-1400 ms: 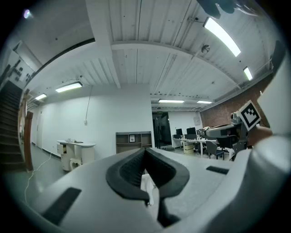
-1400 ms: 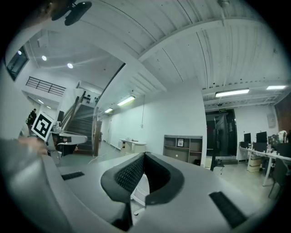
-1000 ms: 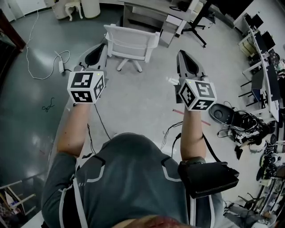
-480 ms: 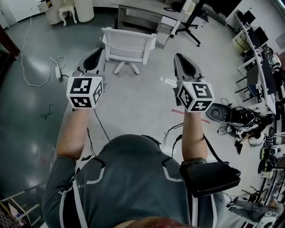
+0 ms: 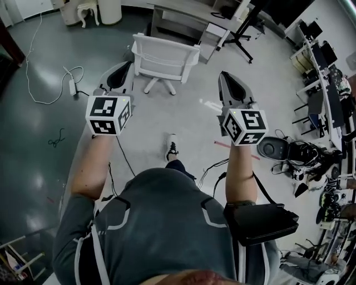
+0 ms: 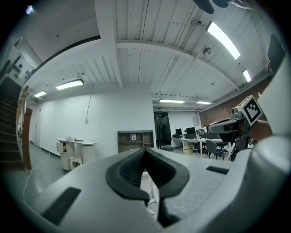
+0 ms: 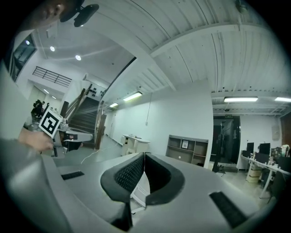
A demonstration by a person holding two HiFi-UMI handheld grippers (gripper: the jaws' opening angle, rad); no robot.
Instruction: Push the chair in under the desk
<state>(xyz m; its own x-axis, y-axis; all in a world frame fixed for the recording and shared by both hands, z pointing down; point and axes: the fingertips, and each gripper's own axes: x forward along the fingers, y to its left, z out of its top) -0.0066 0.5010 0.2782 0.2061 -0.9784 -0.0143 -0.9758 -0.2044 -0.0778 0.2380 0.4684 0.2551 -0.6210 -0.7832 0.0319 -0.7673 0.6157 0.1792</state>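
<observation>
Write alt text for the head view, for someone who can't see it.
Seen from above, a person holds the left gripper and right gripper, both shut and empty, out toward a white chair standing before a grey desk.

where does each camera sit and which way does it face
Head view: on the person's head, steeply down at chair and desk; torso, arms, left hand-held gripper, right hand-held gripper show.
Left gripper view: on the left one, level along its shut jaws into the room.
Right gripper view: on the right one, same, jaws shut.
Both gripper views share the shelf ahead.
</observation>
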